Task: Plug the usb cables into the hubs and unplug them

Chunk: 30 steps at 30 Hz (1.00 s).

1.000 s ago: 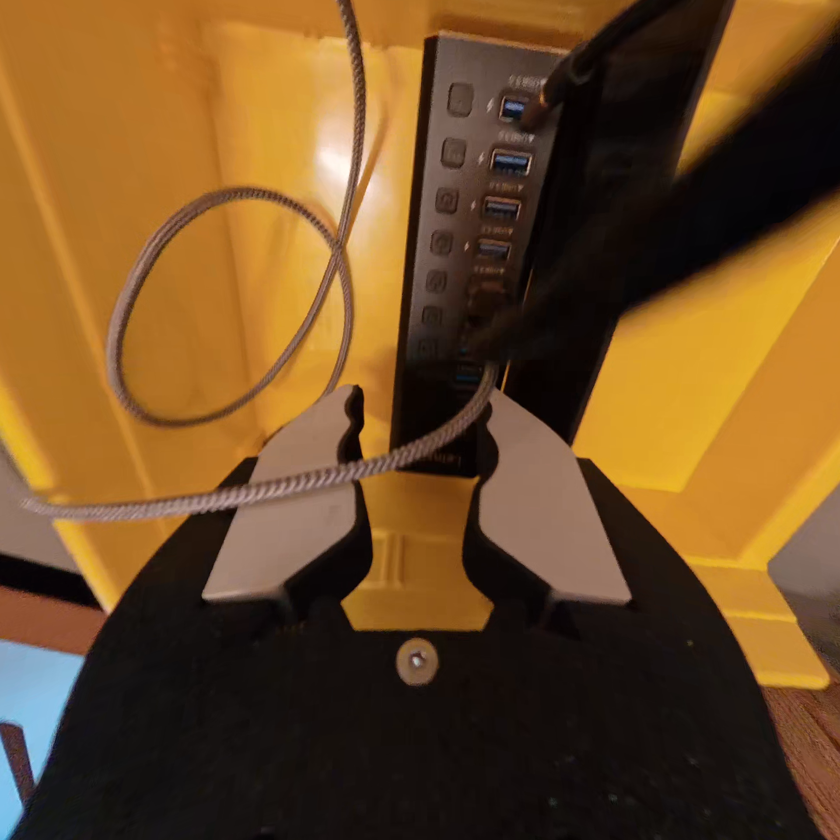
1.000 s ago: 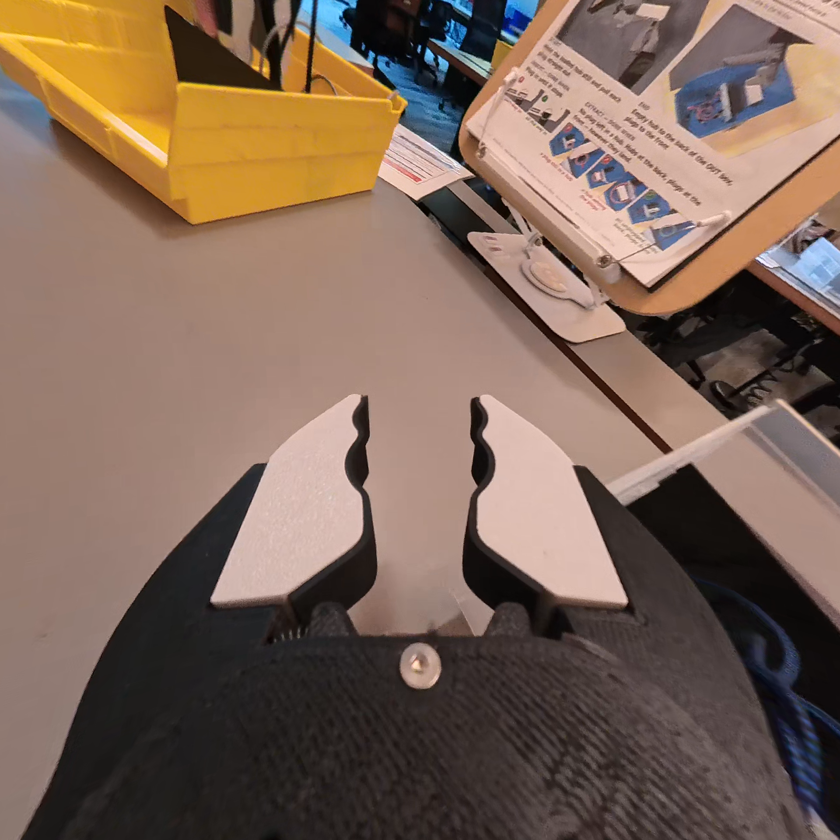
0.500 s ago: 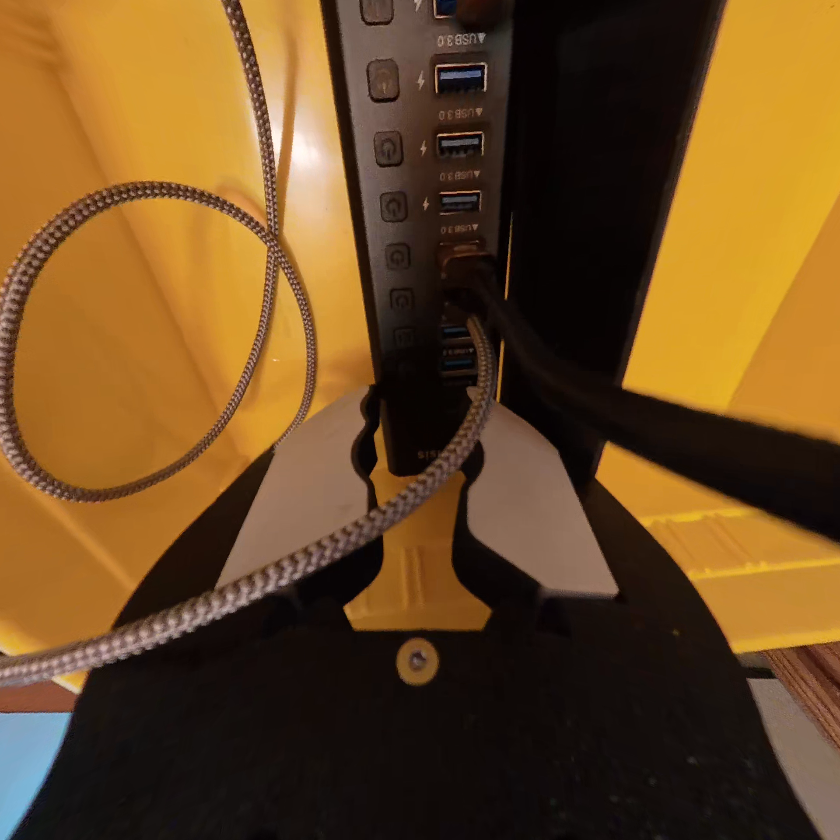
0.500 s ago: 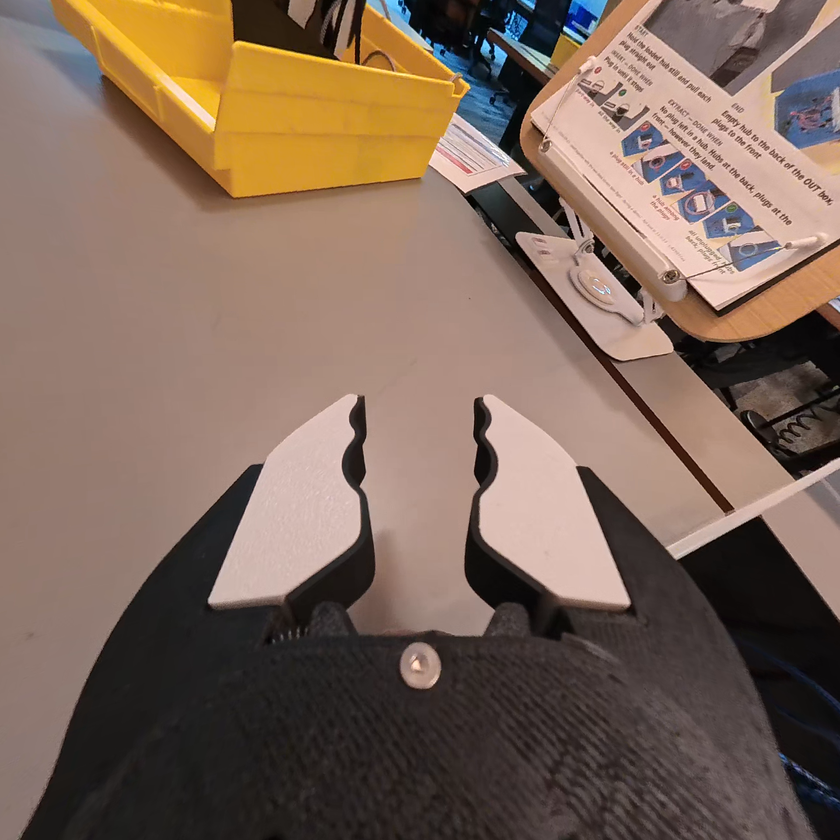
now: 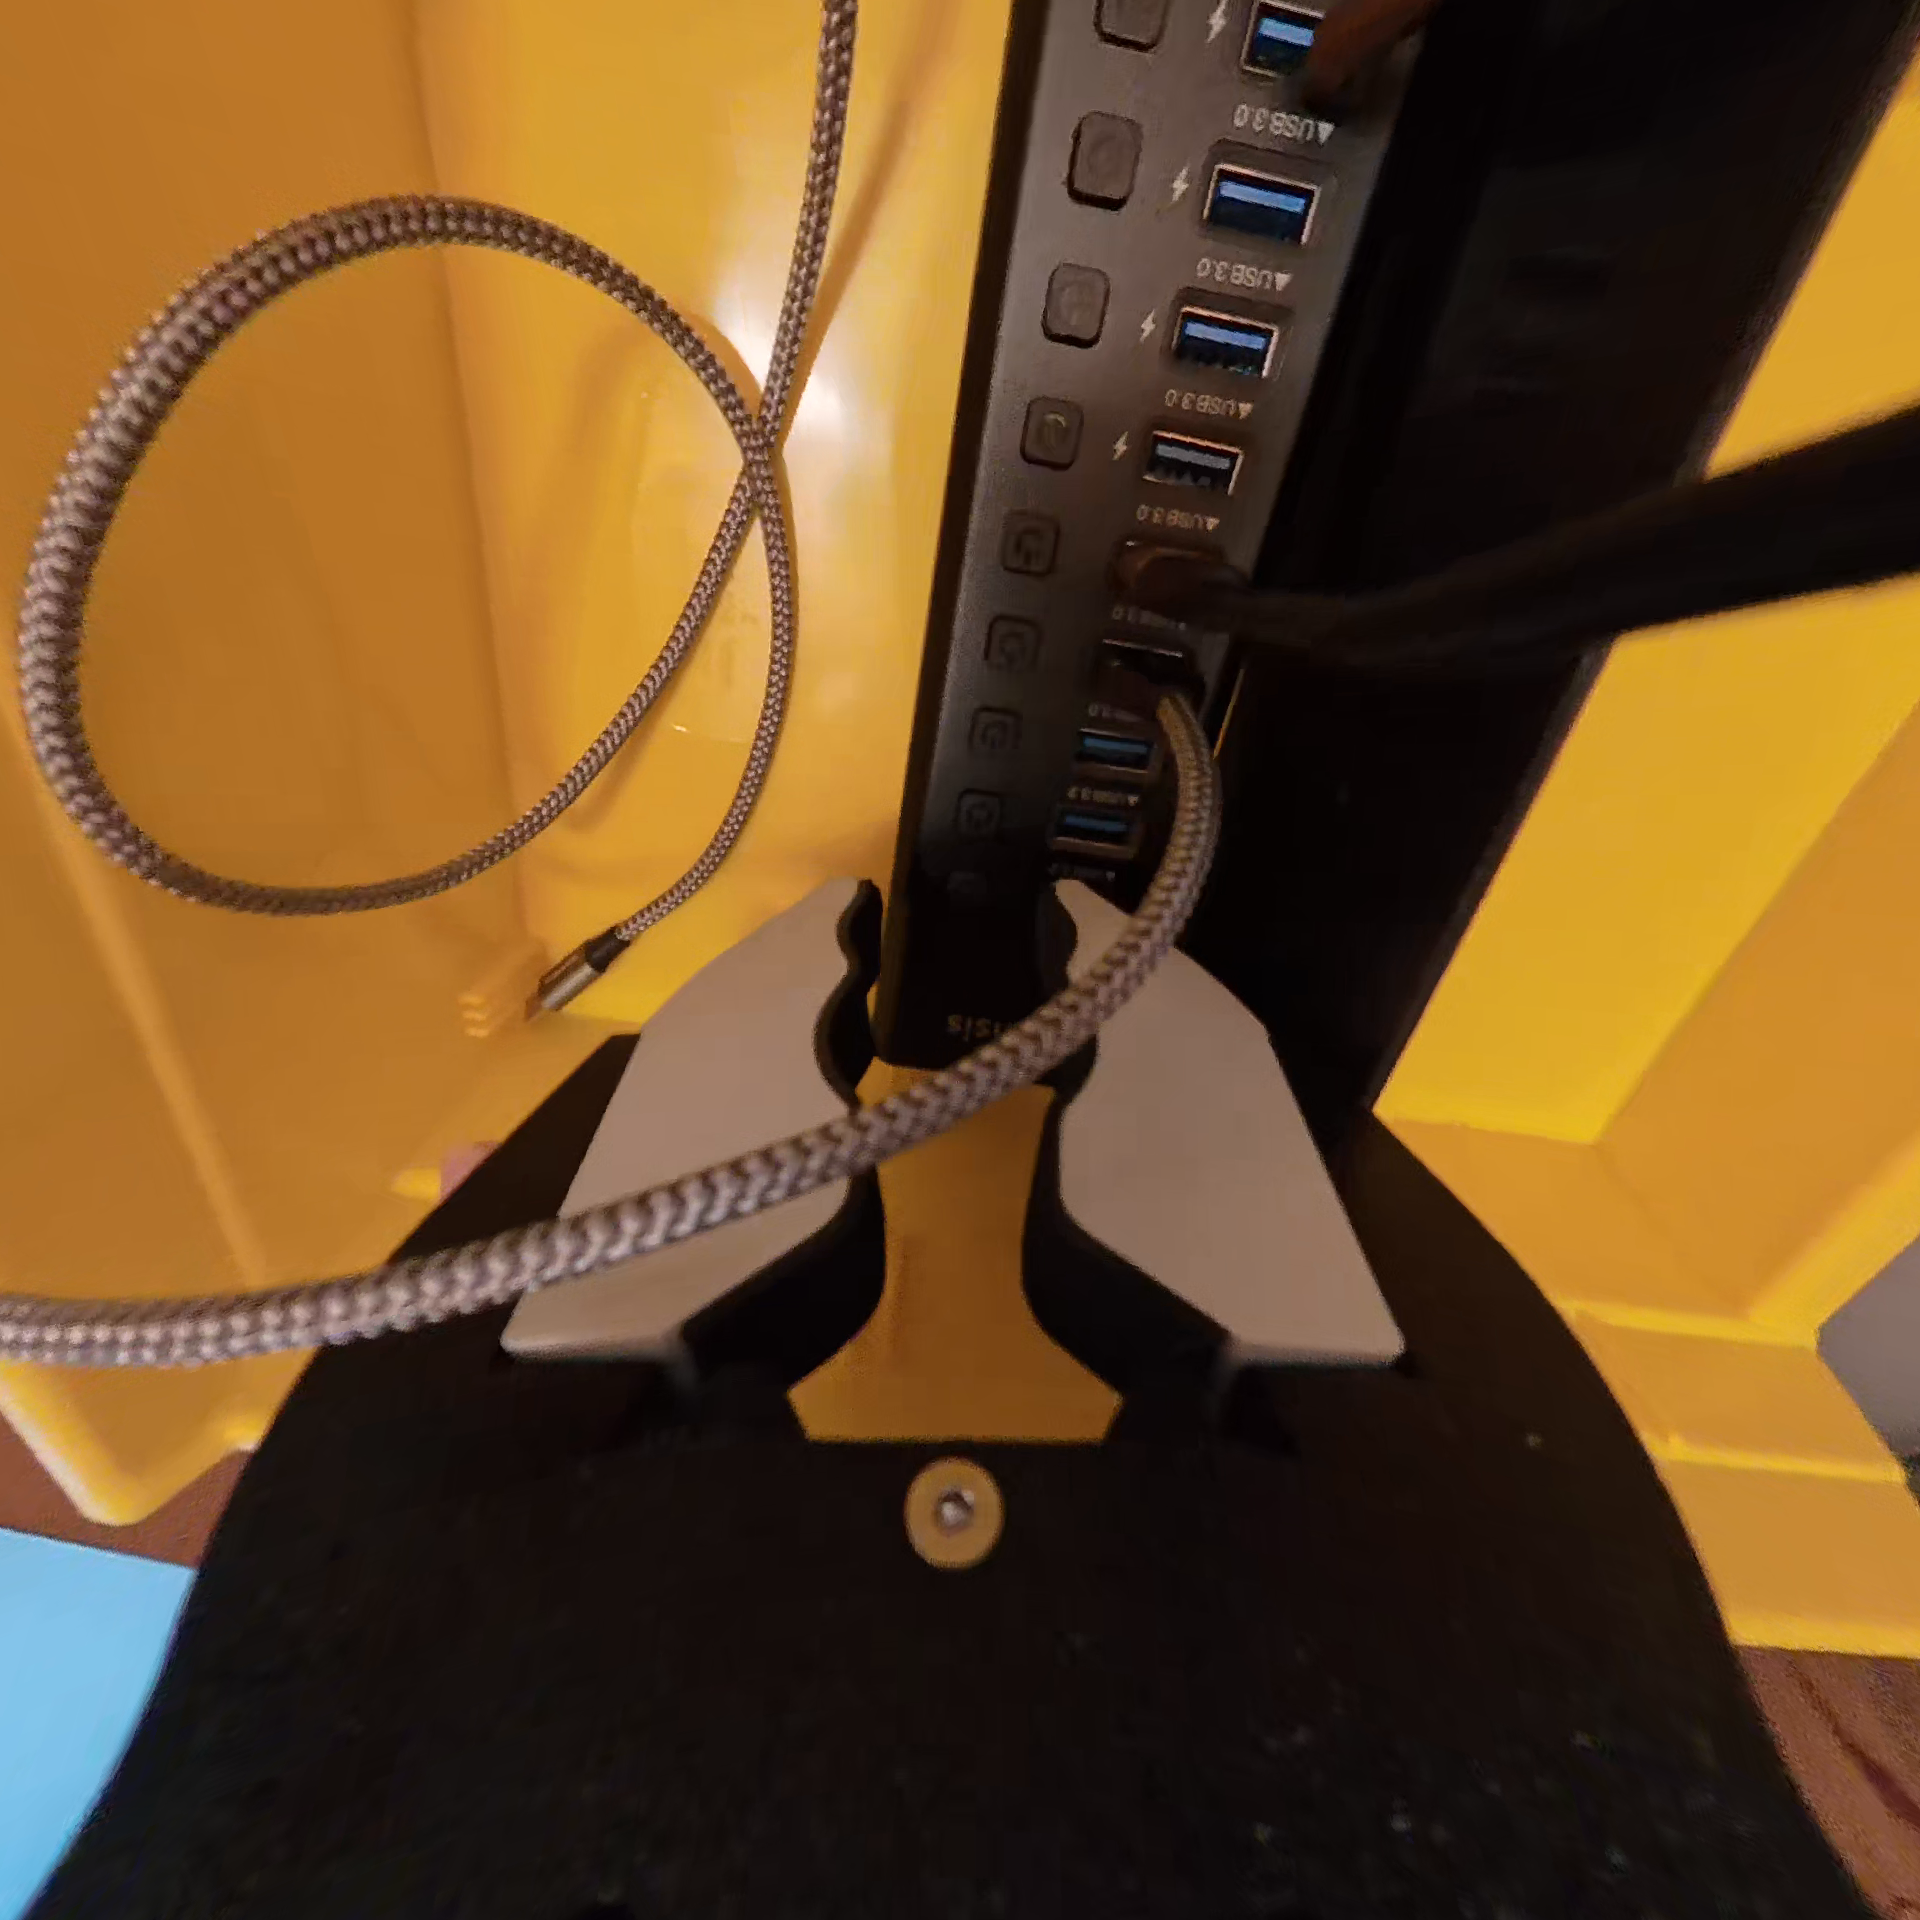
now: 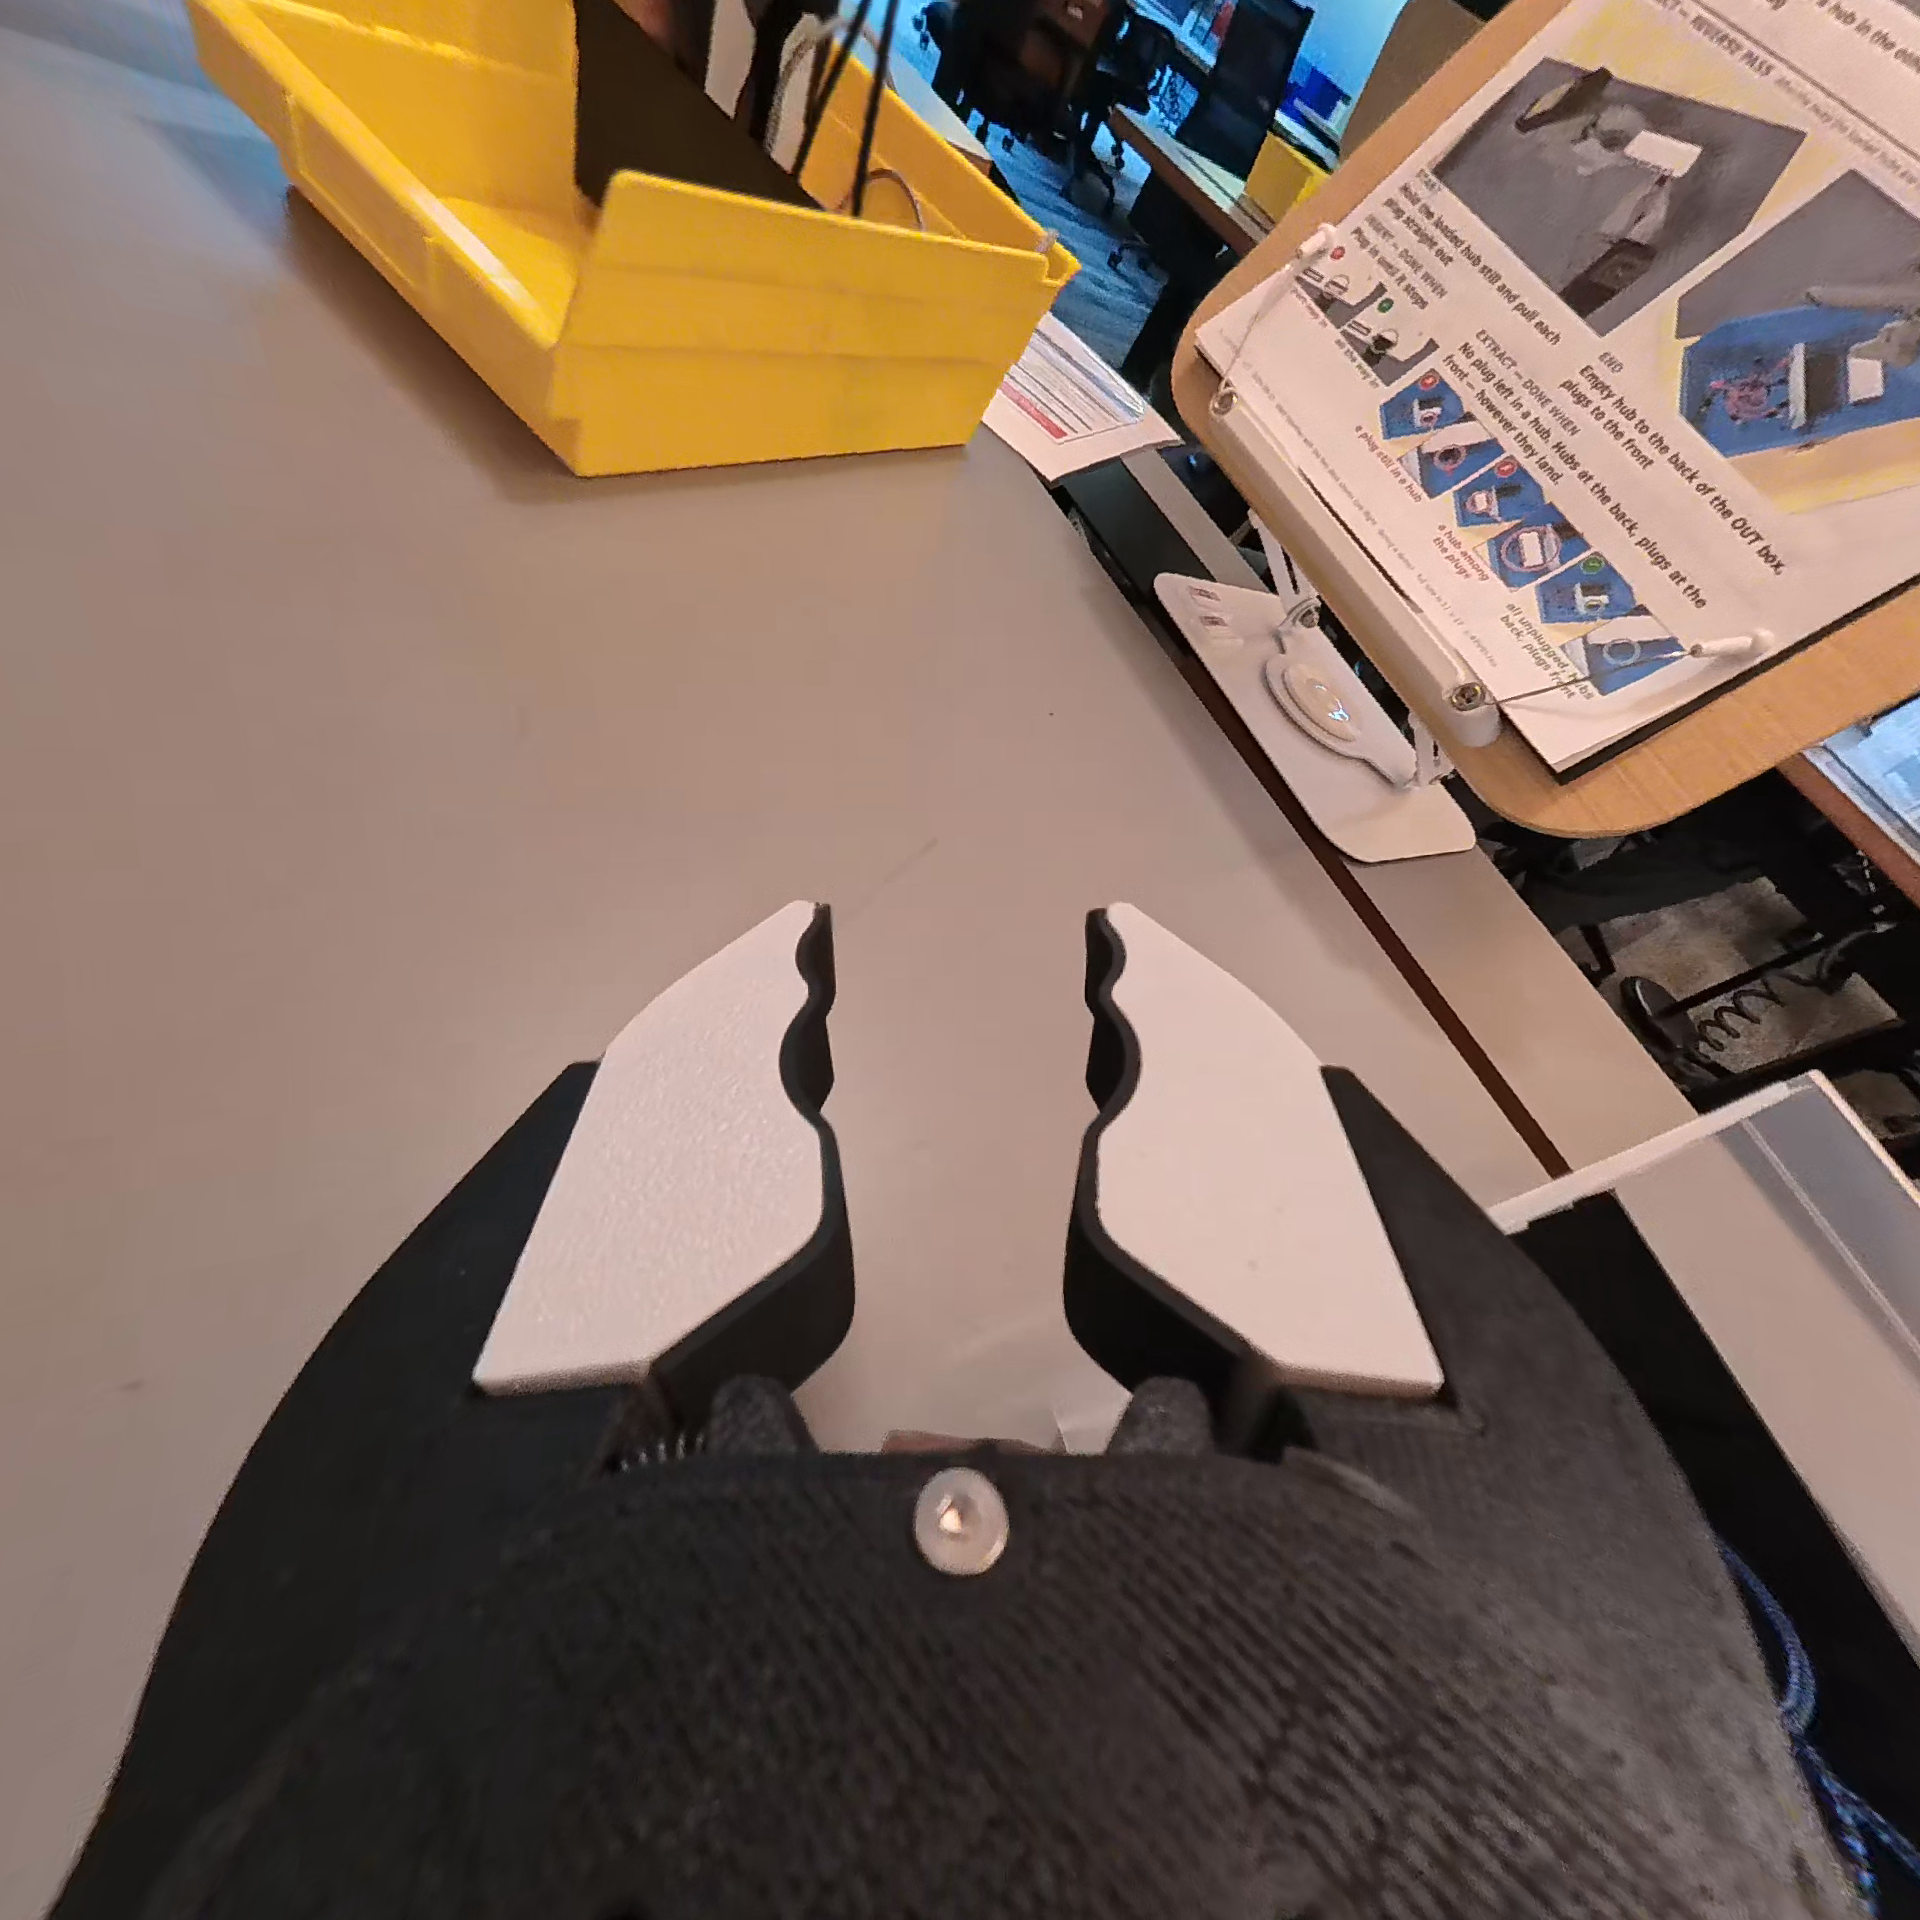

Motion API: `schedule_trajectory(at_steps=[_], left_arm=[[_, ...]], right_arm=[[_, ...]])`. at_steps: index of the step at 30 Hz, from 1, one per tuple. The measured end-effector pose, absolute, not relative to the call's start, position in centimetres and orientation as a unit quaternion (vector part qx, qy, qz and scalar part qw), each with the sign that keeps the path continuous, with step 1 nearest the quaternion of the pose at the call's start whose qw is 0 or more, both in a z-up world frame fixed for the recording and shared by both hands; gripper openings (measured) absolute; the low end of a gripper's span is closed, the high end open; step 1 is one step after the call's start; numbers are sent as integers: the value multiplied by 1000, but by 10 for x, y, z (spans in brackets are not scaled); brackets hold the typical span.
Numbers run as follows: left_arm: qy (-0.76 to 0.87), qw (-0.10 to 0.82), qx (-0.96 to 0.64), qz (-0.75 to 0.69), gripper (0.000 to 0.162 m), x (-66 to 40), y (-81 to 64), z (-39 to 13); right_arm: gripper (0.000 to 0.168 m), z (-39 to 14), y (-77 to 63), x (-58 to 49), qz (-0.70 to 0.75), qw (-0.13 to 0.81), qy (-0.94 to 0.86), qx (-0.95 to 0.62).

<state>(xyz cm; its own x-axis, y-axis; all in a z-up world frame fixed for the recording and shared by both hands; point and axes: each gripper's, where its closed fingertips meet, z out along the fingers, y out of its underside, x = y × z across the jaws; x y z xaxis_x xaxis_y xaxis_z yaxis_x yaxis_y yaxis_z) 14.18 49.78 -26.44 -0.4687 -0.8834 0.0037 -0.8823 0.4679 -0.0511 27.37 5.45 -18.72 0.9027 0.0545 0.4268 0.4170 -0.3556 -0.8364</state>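
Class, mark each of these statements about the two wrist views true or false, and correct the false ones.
1. The left tongs straddle the near end of the black hub. True.
2. The braided grey cable is plugged into the hub. True.
3. The right tongs grip a cable. False: they are open and empty above the grey table.
4. Every port on the hub is occupied. False: several blue ports are free.
5. The yellow bin in the right wrist view rests on the table. True.
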Motion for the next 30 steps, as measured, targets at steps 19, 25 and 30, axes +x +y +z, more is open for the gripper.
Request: schedule_trajectory(at_steps=[19,25,30], left_arm=[[893,-78,-444,16,53,128,513,-265],[874,-112,-468,69,79,126,513,-280],[881,-108,-451,91,79,126,513,-281]], right_arm=[[49,-197,49,275,-150,536,-150,-817],[49,-208,51,278,-142,526,-149,-825],[49,-209,52,280,-146,524,-148,-826]])
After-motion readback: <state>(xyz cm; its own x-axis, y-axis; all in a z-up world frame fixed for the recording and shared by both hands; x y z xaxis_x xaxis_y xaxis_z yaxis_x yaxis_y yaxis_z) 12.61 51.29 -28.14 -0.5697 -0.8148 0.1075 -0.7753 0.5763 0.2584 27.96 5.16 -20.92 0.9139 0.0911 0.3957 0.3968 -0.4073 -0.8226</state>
